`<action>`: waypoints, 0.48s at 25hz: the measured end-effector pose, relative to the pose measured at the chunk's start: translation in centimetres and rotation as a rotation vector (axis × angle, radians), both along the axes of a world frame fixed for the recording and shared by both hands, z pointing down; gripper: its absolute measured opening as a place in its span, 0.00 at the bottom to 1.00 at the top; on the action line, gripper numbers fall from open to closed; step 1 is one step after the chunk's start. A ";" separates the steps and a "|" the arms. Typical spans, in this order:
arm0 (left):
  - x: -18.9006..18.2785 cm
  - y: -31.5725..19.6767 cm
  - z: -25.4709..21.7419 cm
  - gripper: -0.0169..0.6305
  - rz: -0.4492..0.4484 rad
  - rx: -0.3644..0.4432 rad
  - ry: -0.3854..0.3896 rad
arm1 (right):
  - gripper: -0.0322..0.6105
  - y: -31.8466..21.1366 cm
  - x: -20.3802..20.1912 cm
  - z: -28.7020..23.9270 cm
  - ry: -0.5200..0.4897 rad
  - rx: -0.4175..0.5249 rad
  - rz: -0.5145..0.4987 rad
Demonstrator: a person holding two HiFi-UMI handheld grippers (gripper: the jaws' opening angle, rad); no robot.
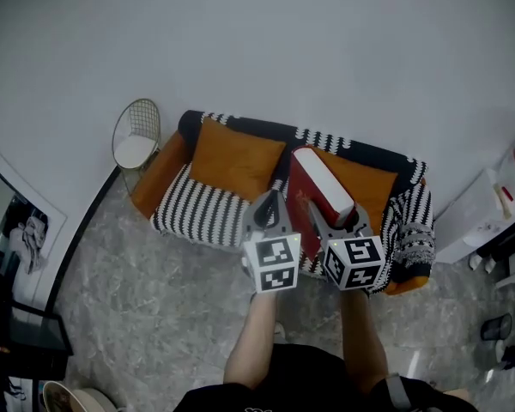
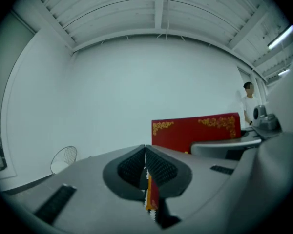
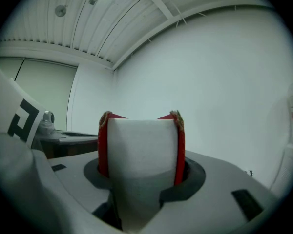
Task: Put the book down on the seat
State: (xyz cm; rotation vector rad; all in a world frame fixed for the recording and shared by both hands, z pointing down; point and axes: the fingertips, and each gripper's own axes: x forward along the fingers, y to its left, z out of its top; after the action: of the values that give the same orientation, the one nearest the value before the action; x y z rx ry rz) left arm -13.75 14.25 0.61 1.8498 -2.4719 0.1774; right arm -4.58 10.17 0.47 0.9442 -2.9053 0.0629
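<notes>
Against white wall (image 1: 283, 50): striped sofa (image 1: 206, 211), orange cushions (image 1: 236, 157); grey marble floor (image 1: 154, 303).

striped sofa (image 1: 202, 213) with orange cushions (image 1: 234, 160)

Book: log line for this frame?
right gripper: shut on book | left gripper: shut, empty | book: over sofa seat, not yet set down
</notes>
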 end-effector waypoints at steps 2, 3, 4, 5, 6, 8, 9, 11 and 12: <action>-1.0 -0.5 -0.2 0.05 0.005 0.008 0.002 | 0.41 -0.5 -1.0 -0.2 -0.003 0.008 0.002; -1.5 -0.6 -0.3 0.05 0.006 0.012 0.003 | 0.41 -0.7 -1.5 -0.4 -0.005 0.013 0.000; -2.0 -0.8 -0.4 0.05 0.006 0.016 0.004 | 0.41 -0.8 -2.1 -0.5 -0.008 0.017 -0.002; -2.5 -0.9 -0.4 0.05 0.006 0.019 0.005 | 0.41 -0.9 -2.6 -0.6 -0.011 0.021 -0.005; -3.0 -1.0 -0.5 0.05 0.005 0.022 0.006 | 0.41 -1.0 -3.2 -0.7 -0.012 0.024 -0.008; -4.0 -1.2 -0.8 0.05 0.003 0.030 0.006 | 0.41 -1.2 -4.2 -0.9 -0.012 0.032 -0.013; -4.5 -1.2 -0.9 0.05 0.002 0.035 0.006 | 0.41 -1.3 -4.7 -1.1 -0.012 0.037 -0.015; -5.4 -1.4 -1.3 0.05 -0.004 0.045 0.007 | 0.41 -1.5 -5.6 -1.5 -0.015 0.047 -0.021; -5.8 -1.5 -1.5 0.05 -0.005 0.050 0.007 | 0.41 -1.6 -6.0 -1.7 -0.016 0.053 -0.023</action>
State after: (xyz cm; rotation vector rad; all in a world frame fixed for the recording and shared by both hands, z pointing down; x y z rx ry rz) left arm -19.54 12.77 -0.88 1.8590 -2.4991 0.1091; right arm -10.57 8.55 -1.21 0.9216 -2.9458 -0.0074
